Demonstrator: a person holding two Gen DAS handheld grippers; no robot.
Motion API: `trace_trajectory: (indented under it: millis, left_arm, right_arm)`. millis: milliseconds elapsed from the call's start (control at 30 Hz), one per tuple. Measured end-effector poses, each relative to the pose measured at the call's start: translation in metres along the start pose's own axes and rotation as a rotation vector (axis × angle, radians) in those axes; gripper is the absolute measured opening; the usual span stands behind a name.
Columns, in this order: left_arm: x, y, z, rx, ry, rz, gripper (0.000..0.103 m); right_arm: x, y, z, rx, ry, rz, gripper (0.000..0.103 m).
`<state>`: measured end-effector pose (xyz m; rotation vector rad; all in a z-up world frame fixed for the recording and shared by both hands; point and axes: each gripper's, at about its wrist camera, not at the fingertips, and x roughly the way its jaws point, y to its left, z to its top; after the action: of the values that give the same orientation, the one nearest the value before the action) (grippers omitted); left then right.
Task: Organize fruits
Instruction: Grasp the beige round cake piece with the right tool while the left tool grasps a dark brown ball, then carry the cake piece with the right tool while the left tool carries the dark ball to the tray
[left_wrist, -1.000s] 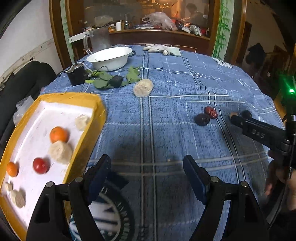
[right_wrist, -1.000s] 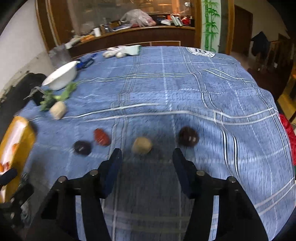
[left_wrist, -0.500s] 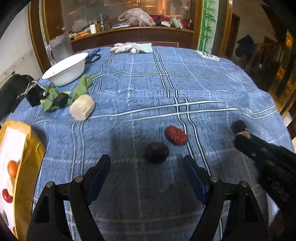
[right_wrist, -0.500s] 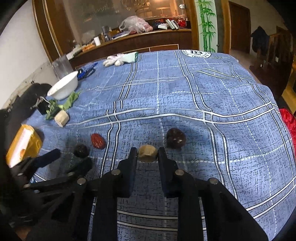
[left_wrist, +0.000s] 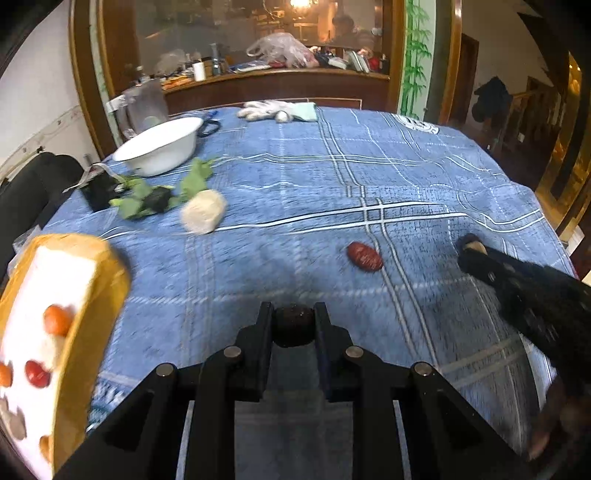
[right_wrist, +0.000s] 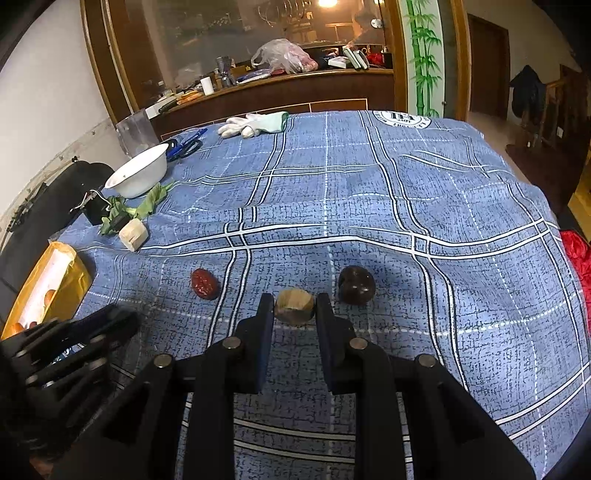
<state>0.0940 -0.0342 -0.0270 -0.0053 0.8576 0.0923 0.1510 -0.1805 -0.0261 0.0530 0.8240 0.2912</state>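
Observation:
My left gripper (left_wrist: 293, 325) is shut on a dark round fruit (left_wrist: 293, 326) just above the blue checked cloth. My right gripper (right_wrist: 294, 310) is shut on a tan, cut-faced piece (right_wrist: 294, 311); the left wrist view shows it at the right (left_wrist: 476, 248). On the cloth lie a red date (left_wrist: 365, 256) (right_wrist: 204, 283) and a second dark round fruit (right_wrist: 357, 284), just right of my right gripper. A yellow tray (left_wrist: 94, 310) (right_wrist: 74, 275) with a white floor holds orange and red small fruits and pale pieces at the left edge. A pale cut chunk (left_wrist: 203, 216) (right_wrist: 133, 235) lies farther back.
A white bowl (left_wrist: 159, 147) (right_wrist: 137, 175), green leaves (left_wrist: 138, 201) and a black clip (left_wrist: 98, 190) sit at the back left. White gloves (left_wrist: 275, 110) and blue scissors (right_wrist: 184, 146) lie at the far edge. A wooden counter stands behind; the table drops off at the right.
My left gripper has closed on the dark fruit that lay between its open fingers half a second ago. The right gripper keeps its hold on the tan piece.

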Motion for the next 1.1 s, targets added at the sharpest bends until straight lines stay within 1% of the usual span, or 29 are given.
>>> trace_trajectory:
  millis: [100, 167, 333, 467, 767, 900, 1100]
  left_arm:
    - [-0.020, 0.014, -0.010, -0.018, -0.018, 0.011, 0.020]
    - [-0.030, 0.020, -0.019, -0.023, -0.029, 0.021, 0.020]
    - [-0.041, 0.032, -0.036, -0.037, -0.015, 0.009, 0.020]
    - [-0.054, 0.044, -0.049, -0.047, -0.020, 0.010, 0.020]
    - [-0.084, 0.065, -0.070, -0.082, -0.059, 0.004, 0.020]
    - [-0.090, 0.070, -0.075, -0.092, -0.072, 0.008, 0.020]
    - [-0.095, 0.076, -0.083, -0.110, -0.071, 0.009, 0.020]
  right_arm:
    - [-0.010, 0.010, 0.000, -0.021, -0.010, -0.011, 0.024]
    - [-0.022, 0.020, -0.007, -0.034, -0.017, -0.009, 0.024]
    - [-0.050, 0.043, -0.039, -0.051, -0.015, -0.008, 0.024]
    - [-0.066, 0.055, -0.064, -0.048, -0.010, -0.015, 0.024]
    - [-0.095, 0.084, -0.085, -0.053, -0.051, -0.032, 0.024]
    - [-0.104, 0.094, -0.094, -0.064, -0.063, -0.039, 0.024]
    - [-0.108, 0.105, -0.101, -0.087, -0.069, -0.057, 0.024]
